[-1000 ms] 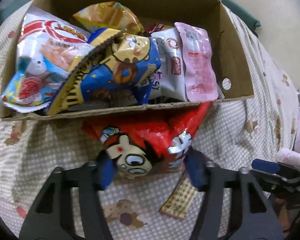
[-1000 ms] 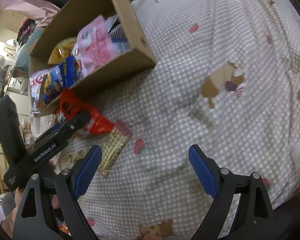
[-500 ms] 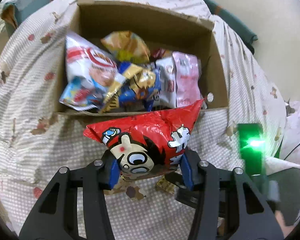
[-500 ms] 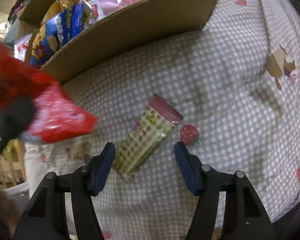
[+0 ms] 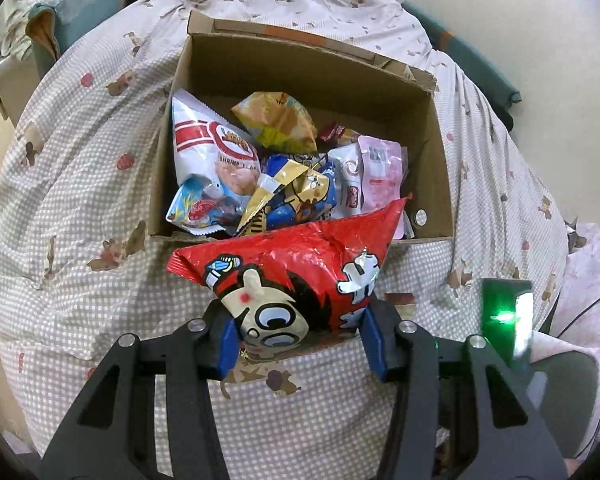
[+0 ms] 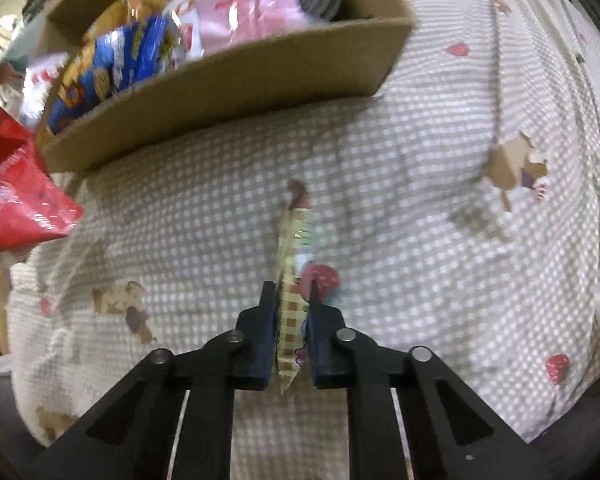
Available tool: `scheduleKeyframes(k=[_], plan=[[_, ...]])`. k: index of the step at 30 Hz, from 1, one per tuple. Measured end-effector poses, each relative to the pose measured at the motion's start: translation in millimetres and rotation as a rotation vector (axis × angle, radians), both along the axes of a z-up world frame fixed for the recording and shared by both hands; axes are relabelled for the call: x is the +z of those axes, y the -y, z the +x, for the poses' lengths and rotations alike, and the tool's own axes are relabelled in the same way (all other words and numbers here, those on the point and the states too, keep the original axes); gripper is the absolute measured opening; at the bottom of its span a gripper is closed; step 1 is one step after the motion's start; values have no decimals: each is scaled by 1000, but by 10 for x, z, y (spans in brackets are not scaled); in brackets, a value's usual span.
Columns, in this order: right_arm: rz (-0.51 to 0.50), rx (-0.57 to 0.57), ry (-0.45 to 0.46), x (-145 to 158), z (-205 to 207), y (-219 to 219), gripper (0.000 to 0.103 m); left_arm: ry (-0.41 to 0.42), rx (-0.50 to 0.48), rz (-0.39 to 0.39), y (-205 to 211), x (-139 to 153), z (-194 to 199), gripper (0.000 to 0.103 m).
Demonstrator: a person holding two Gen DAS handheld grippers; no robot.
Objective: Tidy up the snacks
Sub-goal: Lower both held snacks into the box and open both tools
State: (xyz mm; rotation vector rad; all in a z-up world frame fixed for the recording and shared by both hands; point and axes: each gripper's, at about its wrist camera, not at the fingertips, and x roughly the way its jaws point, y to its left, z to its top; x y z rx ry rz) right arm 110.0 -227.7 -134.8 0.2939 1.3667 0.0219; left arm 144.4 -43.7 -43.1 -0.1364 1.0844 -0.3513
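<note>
Since the earlier frames, the right claw (image 6: 291, 336) has dropped onto the slim checkered snack packet (image 6: 294, 280) that lay flat on the bedcover (image 6: 440, 184), and its blue pads now pinch the packet's near end, the packet standing on edge between them and pointing toward the cardboard box (image 6: 228, 92). Over the same stretch the left claw (image 5: 298, 344) has lifted the red cartoon snack bag (image 5: 292, 272) higher and away from the cover, so the box appears farther off and fully in view.

That left claw grips the red bag's lower edge between its blue pads (image 5: 226, 344), jaws at a medium spread around the puffed bag. The bag hangs in the air just in front of the box's near wall, its upper right corner overlapping the rim in the left wrist view. In the right wrist view, the same bag shows blurred at the left edge.

Inside the box (image 5: 436, 184) lie several packets: a white shrimp-flavour bag (image 5: 212, 152) at the left, a yellow bag (image 5: 280, 120) toward the back, a blue and gold bag (image 5: 296, 200) in the middle, and a pink packet (image 5: 382, 176) at the right. The box rests on the checked bedcover (image 5: 80, 200) printed with strawberries and bears.

A green-lit device (image 5: 506, 316) shows at the right edge of the left wrist view.
</note>
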Motion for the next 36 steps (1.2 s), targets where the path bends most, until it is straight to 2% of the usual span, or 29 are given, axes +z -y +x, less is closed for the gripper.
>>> scheduleKeyframes(k=[5,8,13,17,23,25,36], plan=[[105,-24,85,345,-130,295,13,59,5,13,40,100,-34,46],[165,-25,186,659,-108,382,13,92,10,24,60,213,7,46],[174,18,333,1111,104,442,13,148,-3,64,157,422,186,46],[175,43,396,1292,372,535,13,155,-29,92,285,482,420,46],[227,86,420,1190,912,529,13,130,-101,99,513,440,806,46],[204,97,418,1152,1030,501,13,118,-109,111,557,382,920,46],[215,107,405,992,1279,503,13,98,-80,125,590,183,1160,46]])
